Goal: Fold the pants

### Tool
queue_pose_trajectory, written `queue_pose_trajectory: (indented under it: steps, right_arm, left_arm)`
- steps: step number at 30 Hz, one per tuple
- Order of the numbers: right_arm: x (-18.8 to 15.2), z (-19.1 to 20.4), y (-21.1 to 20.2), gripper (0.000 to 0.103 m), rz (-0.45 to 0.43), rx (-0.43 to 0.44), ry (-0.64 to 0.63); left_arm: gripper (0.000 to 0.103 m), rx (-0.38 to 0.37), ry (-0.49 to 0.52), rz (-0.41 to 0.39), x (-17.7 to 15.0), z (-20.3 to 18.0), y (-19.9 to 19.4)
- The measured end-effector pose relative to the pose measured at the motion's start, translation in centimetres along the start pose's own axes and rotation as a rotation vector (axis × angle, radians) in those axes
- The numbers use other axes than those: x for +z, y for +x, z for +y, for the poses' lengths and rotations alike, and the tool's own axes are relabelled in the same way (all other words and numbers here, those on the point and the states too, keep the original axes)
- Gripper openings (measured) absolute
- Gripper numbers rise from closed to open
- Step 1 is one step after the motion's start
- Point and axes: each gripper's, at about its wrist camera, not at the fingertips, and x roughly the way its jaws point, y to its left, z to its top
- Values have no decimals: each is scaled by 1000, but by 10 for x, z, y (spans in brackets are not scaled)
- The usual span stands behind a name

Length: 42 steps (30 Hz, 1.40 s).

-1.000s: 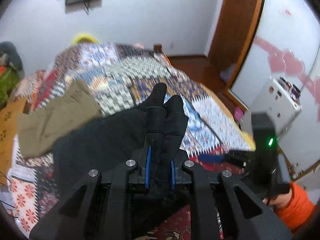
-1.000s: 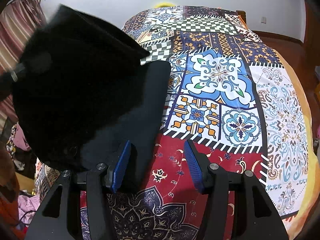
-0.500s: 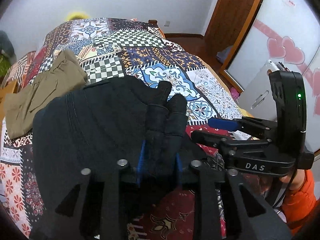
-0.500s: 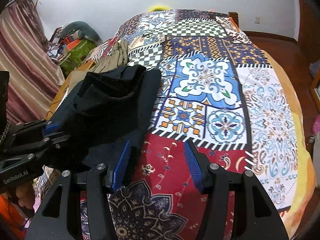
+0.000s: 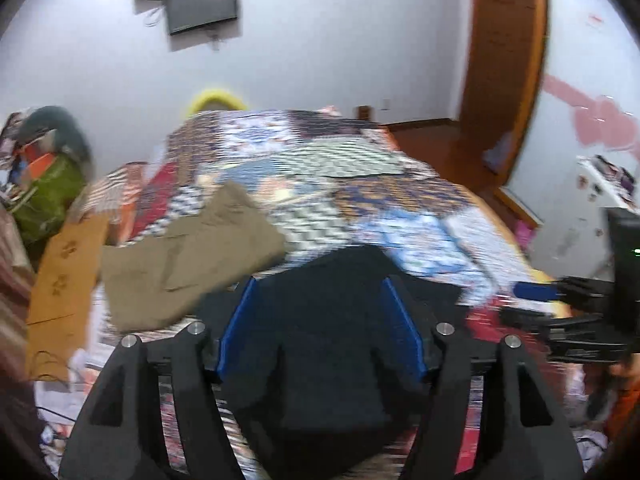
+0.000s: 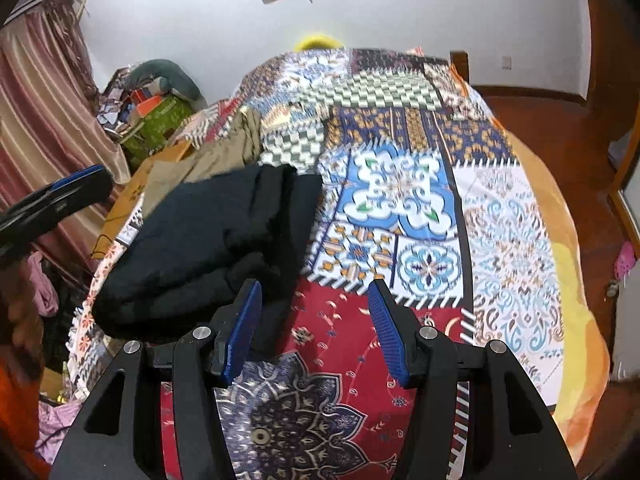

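The black pants [image 6: 208,248] lie bundled on the bed [image 6: 500,216], directly ahead of and beneath the spread, empty left gripper [image 5: 320,304] but just left of the equally spread right gripper [image 6: 316,320], so the left is nearer.

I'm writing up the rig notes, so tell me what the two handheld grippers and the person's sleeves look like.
Both the left gripper and the right gripper have matte black angular frames, silver round bolts and ribbed blue finger pads. A small green light glows on the right gripper's body. An orange sleeve shows.
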Motion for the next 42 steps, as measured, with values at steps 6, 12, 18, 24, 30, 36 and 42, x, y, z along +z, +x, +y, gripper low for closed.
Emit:
queue_pose_trajectory:
  steps: [6, 12, 18, 24, 30, 36, 42]
  right_arm:
    - [5, 18, 5, 51, 0, 12, -43]
    - [-3, 21, 24, 52, 58, 21, -28]
    - [-8, 20, 37, 51, 104, 33, -17]
    - [-7, 17, 45, 56, 112, 30, -29]
    - [3, 11, 53, 56, 105, 10, -60]
    - [19, -4, 59, 56, 90, -40, -52]
    - [20, -12, 43, 56, 59, -52, -44]
  left_arm:
    - [70, 151, -27, 89, 2, 68, 46]
    - [70, 171, -66, 227, -8, 109, 112]
    - [70, 158, -51, 334, -17, 123, 168]
    - [67, 152, 52, 321, -33, 106, 171]
    - [59, 102, 52, 355, -51, 104, 152]
    - [59, 86, -42, 356, -76, 109, 118]
    - [59, 69, -75, 369, -97, 102, 84]
